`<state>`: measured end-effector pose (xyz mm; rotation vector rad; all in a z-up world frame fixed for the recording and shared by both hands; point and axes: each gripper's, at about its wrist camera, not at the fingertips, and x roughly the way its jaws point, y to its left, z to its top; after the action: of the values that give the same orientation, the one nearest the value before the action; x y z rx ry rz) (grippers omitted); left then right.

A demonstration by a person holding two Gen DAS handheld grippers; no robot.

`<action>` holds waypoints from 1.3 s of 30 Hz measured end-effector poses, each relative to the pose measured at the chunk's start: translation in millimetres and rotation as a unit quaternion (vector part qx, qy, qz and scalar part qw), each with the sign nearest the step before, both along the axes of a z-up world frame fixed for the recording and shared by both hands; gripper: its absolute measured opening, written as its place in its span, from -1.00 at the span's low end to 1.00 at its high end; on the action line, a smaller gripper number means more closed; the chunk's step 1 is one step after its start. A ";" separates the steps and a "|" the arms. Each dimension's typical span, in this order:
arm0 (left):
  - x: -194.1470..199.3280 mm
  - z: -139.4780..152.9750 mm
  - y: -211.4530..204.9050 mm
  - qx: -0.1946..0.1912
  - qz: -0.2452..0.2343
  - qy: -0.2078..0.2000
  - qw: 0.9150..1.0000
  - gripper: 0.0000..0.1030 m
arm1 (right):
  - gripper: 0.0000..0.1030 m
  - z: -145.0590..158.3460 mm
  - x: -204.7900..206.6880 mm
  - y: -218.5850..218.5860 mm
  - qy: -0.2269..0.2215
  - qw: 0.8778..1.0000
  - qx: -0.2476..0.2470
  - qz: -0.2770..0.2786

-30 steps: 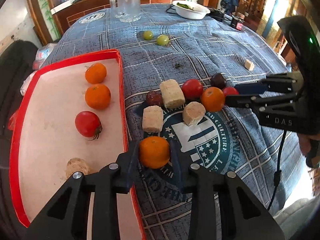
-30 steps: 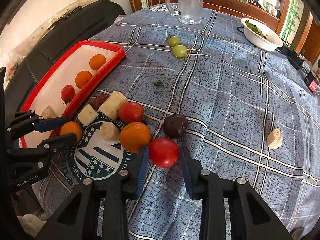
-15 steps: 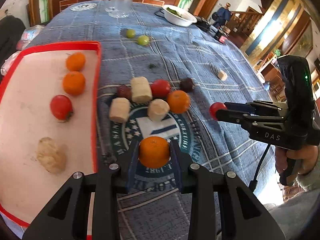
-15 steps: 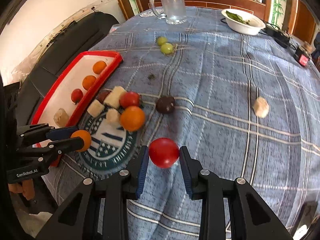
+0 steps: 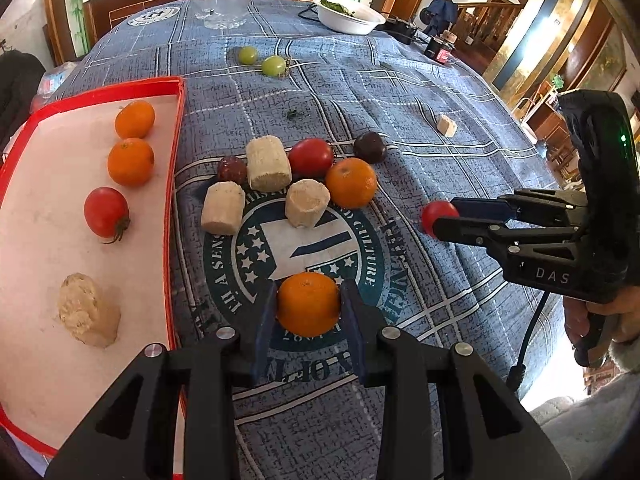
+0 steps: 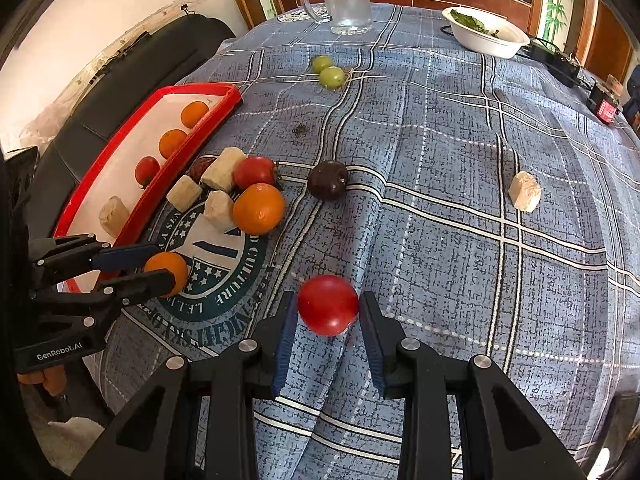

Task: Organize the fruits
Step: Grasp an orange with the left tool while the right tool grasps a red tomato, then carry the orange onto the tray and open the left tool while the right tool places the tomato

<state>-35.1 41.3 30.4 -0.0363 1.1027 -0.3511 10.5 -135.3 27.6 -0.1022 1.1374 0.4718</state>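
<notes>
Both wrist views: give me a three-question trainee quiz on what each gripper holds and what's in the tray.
1. True or false: the left gripper holds an orange.
2. The right gripper holds: A) grape B) tomato C) plum.
3. How many oranges lie in the red tray?

Key: 1 true; 2 B; 3 two.
</notes>
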 end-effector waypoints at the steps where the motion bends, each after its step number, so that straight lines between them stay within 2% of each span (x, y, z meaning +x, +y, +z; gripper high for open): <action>1: 0.4 -0.1 -0.1 0.000 0.000 0.000 1.000 -0.41 | -0.37 -0.4 0.8 0.7 0.001 1.000 0.000 0.000; 9: 0.4 -0.7 -2.5 0.004 -0.006 -0.005 1.000 -0.40 | -0.37 2.1 -0.2 1.1 -0.001 1.000 0.001 -0.002; 14: -1.8 1.2 3.9 -0.017 0.003 -0.001 1.000 -0.41 | -0.38 9.1 -4.0 4.7 -0.007 1.000 0.009 0.002; 20: -5.1 17.5 16.8 -0.042 0.022 -0.017 0.999 -0.41 | -0.38 17.7 -6.8 13.8 -0.014 1.000 0.018 0.010; 29: -13.1 47.1 72.5 -0.071 0.094 -0.052 0.992 -0.41 | -0.38 34.7 -8.5 41.0 -0.026 0.998 0.036 0.038; 39: -26.7 45.2 141.7 -0.062 0.178 -0.058 0.980 -0.41 | -0.38 46.7 -9.8 101.1 -0.028 0.993 0.055 0.097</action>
<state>-61.8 183.0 75.5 -0.3176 0.9351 -0.0974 0.6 -34.2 74.2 -0.1292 1.0482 0.6996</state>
